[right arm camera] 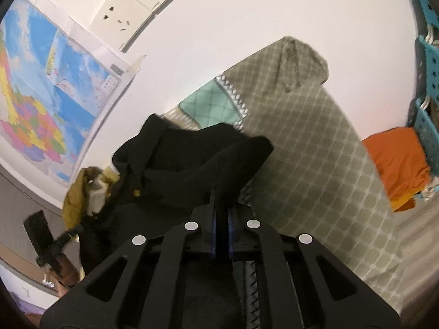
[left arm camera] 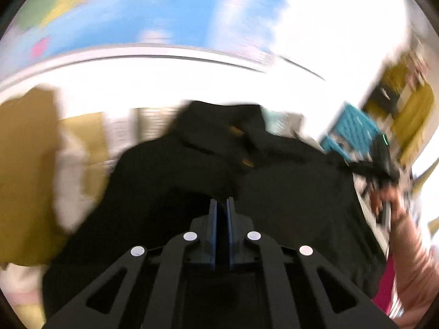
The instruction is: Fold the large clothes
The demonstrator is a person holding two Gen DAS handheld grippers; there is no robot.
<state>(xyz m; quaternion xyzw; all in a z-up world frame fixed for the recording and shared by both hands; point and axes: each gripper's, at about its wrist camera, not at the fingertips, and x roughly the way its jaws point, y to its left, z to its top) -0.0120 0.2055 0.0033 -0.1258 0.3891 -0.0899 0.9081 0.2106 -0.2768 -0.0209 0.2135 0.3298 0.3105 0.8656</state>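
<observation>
Right up close in the left view: left claw (left arm camera: 222, 201), pressed shut, tips against black cloth. Too blurry and dark to say if any cloth is pinched inside. Same up close in the other view: right claw (right arm camera: 221, 192), shut tight on an edge of the black coat (right arm camera: 192, 153), with cloth running up from its tips.

Black coat bunched in a heap between both claws, over the checked blanket (right arm camera: 315, 150), near the wall with the map (right arm camera: 41, 96). Gold button (right arm camera: 136, 192) showing on its front. Yellow jacket (right arm camera: 74, 200) just beside it, orange cloth (right arm camera: 395, 161) well apart on the far side.

Looks soft, thick and floppy, likely a bit heavy for cloth. Will sag and fold over itself, not stay flat alone. Not slippery, not breakable.

Best to grab at edges and corners: shoulders, hem, or sleeve ends. Pinch one layer only, not a fat bunch. Pull both ends apart first to spread it flat on the blanket, then fold. Watch for the button side twisting under.
</observation>
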